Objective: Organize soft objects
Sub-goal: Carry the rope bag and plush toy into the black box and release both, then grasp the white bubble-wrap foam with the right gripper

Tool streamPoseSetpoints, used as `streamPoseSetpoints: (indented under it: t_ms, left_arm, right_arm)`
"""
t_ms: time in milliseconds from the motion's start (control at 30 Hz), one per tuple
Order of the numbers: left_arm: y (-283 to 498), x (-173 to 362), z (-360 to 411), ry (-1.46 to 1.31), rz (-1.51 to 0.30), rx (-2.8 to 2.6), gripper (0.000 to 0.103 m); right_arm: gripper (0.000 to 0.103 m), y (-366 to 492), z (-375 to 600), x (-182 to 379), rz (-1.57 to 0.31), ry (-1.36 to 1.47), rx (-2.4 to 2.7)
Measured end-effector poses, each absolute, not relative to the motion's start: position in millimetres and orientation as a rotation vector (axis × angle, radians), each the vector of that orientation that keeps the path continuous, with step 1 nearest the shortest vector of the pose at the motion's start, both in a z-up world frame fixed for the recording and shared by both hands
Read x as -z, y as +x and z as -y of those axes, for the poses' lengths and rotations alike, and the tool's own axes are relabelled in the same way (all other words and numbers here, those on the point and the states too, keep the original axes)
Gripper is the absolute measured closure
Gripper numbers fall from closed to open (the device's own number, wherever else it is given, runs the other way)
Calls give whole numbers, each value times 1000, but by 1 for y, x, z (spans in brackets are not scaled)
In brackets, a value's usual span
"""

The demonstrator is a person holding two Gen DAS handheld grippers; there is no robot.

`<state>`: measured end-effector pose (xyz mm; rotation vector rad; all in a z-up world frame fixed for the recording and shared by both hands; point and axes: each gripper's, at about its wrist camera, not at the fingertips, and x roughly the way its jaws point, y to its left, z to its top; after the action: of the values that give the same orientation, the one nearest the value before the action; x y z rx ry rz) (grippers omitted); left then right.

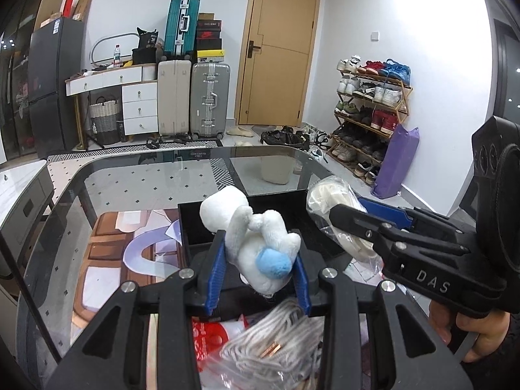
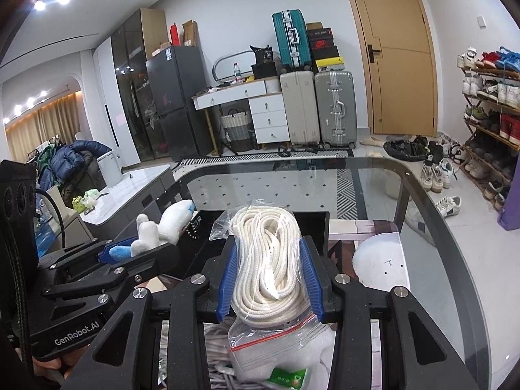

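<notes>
- The glass-topped table with rounded corners [image 2: 422, 195] carries everything, and the open black rectangular tray [image 1: 191, 224] sits toward its near middle. I give each place below from that tray.
- Your right gripper [image 2: 270, 276] is clamped on the clear zip bag of coiled cream rope [image 2: 268, 260]. The blue pads press both flanks of the coil, and the bag hangs just short of the tray's near edge, toward its right half.
- The coil's long axis runs away from you, in line with the fingers, so it points lengthwise into the tray.
- Your left gripper [image 1: 260, 269] is closed partway on the white plush toy with a blue pompom [image 1: 256, 237]. The toy is held above the tray's near edge, on its left half, with the head tipped up and away over the tray.
- Both loads lie straight ahead of their own jaws, with the tray just beyond.
- I judge neither hand clearly nearer, so the release order is your choice. Keep the two grippers apart.
</notes>
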<state>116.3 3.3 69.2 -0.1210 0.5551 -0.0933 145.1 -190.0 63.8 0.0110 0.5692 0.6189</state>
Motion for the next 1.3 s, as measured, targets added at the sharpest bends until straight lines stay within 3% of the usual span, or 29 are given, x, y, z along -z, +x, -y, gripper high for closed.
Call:
streamPoseSetpoints:
  t_ms: [567,700,733,833,867,933,1000,1033,1167,1300]
  left_arm:
    - [151,-53,-9,-148,-626,56,66]
    - [150,-53,-11,-153,-647,60,62]
    - [148,-54,-10,-150,-648,58,62]
    - [143,-57,-10,-152,-646,59,52]
    - [140,-59,-12,-154,-642,60,43]
    - [134,-61,-13,-161,-640,59,37]
    - [129,-62,-14,-164,-648,56,13]
    - [123,-63,-16,-170,-637,50,9]
    - [107,-63,-19,-170,-629,66,0]
    - [92,-61,-22,-163,-636,40,0]
  right_arm:
    - [65,188,169,-44,-621,-8,-625]
    - [58,190,170,-41,-637,-10,-610]
    - [52,188,172,-42,-628,-12,-609]
    - [44,181,183,-46,-604,-3,-578]
    - [40,178,187,-48,-605,4,-571]
    - [13,172,199,-51,-603,28,-552]
    - [4,163,210,-55,-589,62,-545]
    - [1,159,215,-56,-584,81,-544]
    - [1,143,227,-56,-598,80,-537]
    - [1,127,233,-51,-612,78,-530]
